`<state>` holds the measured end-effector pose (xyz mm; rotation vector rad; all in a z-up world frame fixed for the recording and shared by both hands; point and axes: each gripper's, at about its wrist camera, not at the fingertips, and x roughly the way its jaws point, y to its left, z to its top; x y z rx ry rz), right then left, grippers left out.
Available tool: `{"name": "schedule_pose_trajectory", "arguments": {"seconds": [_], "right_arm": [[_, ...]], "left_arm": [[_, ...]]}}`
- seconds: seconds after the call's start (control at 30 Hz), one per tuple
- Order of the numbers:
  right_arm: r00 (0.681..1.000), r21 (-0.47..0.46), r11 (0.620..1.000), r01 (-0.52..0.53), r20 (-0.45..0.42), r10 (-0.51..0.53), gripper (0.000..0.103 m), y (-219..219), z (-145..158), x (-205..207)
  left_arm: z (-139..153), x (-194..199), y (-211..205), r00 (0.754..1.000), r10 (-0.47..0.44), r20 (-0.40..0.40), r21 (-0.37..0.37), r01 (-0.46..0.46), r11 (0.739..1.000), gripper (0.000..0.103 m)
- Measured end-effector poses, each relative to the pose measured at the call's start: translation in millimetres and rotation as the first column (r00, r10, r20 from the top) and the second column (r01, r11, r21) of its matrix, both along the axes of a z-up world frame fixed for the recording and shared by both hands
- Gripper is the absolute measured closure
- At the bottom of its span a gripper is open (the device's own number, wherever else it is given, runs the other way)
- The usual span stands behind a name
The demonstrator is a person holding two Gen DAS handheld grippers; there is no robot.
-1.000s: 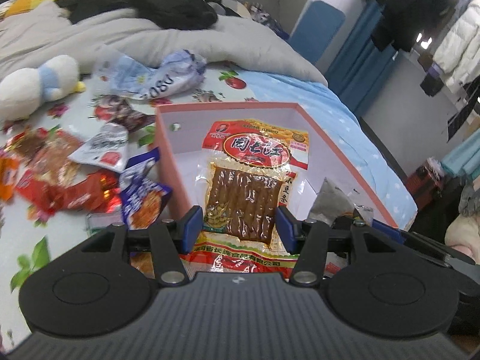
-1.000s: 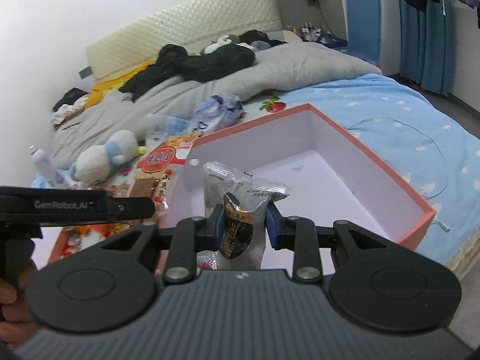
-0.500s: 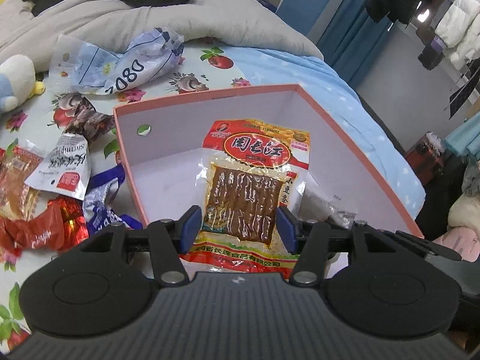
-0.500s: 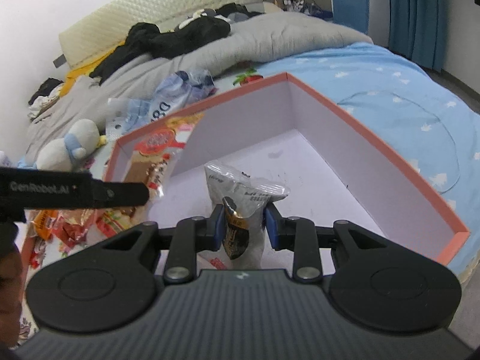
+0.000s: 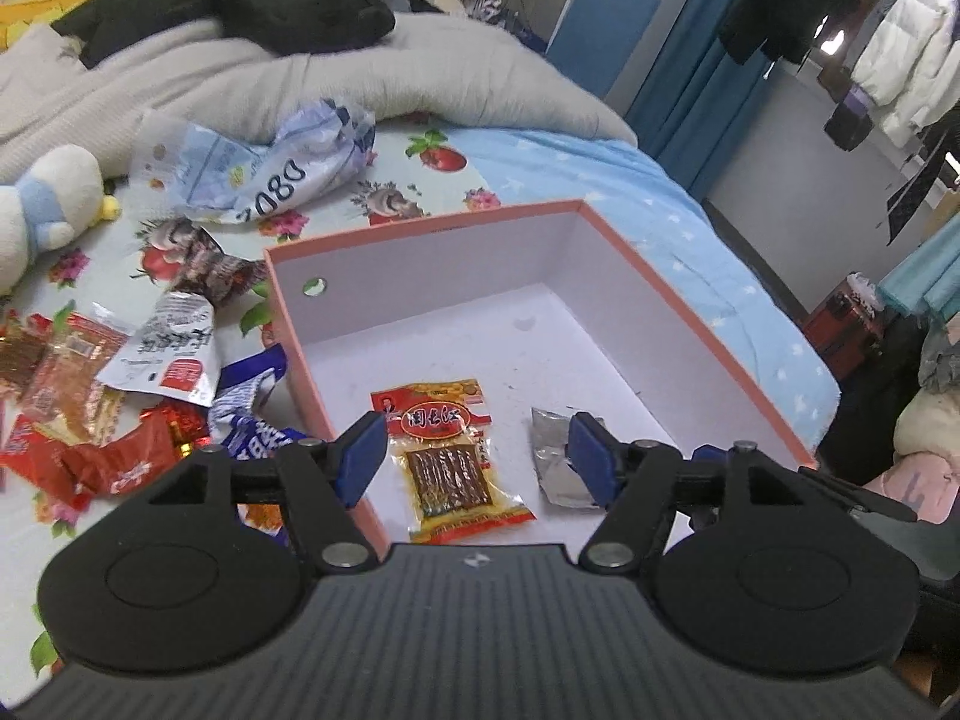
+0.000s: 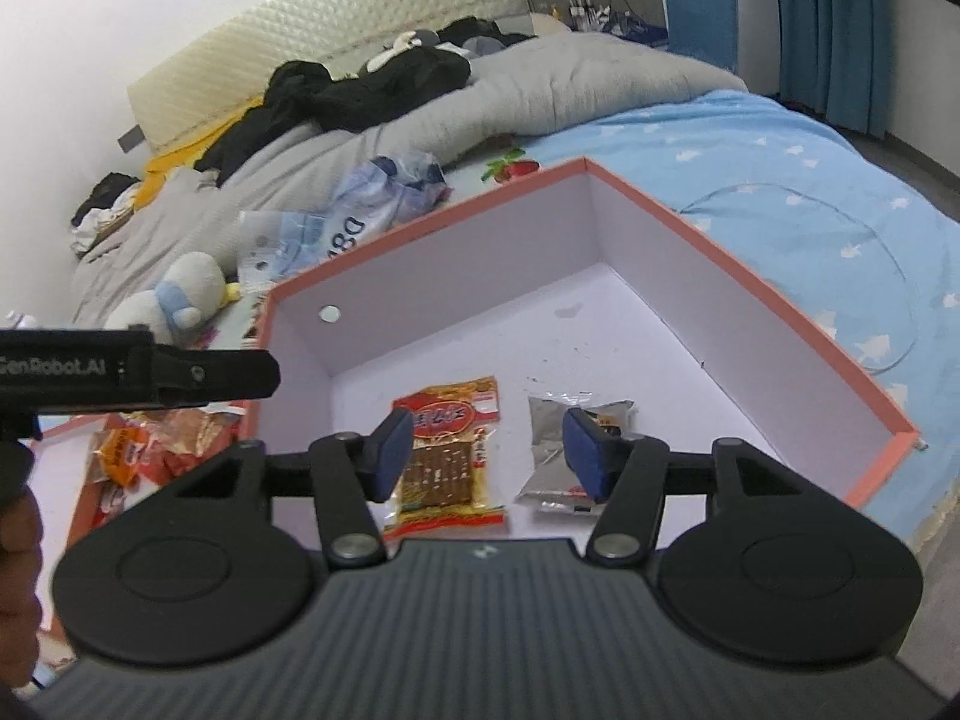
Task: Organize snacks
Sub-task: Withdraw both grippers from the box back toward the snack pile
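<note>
In the left wrist view the left gripper [image 5: 469, 449] is hovering above the near part of a pink box [image 5: 690, 306] that is sitting on a bed, and its jaws are opening with nothing pinched between them. A red and yellow snack packet [image 5: 447, 459] is lying flat on the white floor of the box, showing in the gap between the blue pads [image 5: 360, 450] without touching them. A silver packet [image 5: 555, 462] is lying just to its right, partly behind the right pad. Left of the box, loose snack wrappers [image 5: 120, 408] are lying scattered on the flowered sheet, with a crumpled blue and white bag [image 5: 264, 168] farther back and a plush toy [image 5: 42, 210] at the far left. In the right wrist view the right gripper [image 6: 489, 450] is also hanging over the near part of the box [image 6: 750, 294], its jaws opening and gripping nothing. The red and yellow packet [image 6: 450, 450] is lying beyond its left pad and the silver packet [image 6: 558, 450] beyond its right pad, side by side on the box floor. The left gripper's black body [image 6: 138, 369] is reaching in from the left edge, with more wrappers [image 6: 156, 444] lying below it outside the box.
</note>
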<state>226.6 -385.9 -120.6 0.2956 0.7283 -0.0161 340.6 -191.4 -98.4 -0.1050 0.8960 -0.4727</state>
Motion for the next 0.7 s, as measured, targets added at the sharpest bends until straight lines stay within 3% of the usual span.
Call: {"name": "schedule_pose_trajectory", "arguments": {"seconds": [0.37,0.7], "right_arm": [[0.994,0.001,1.0,-0.024,0.107,0.024,0.045,24,50,-60],[0.984,0.008,0.997,-0.071,0.166,0.069,0.045,56,72,-115]], "left_arm": [[50,-85,50,0.995,0.07,0.068,-0.029,-0.068,0.997,0.031],[79,-166,89,0.986,0.113,0.122,-0.049,-0.108,0.993,0.031]]}}
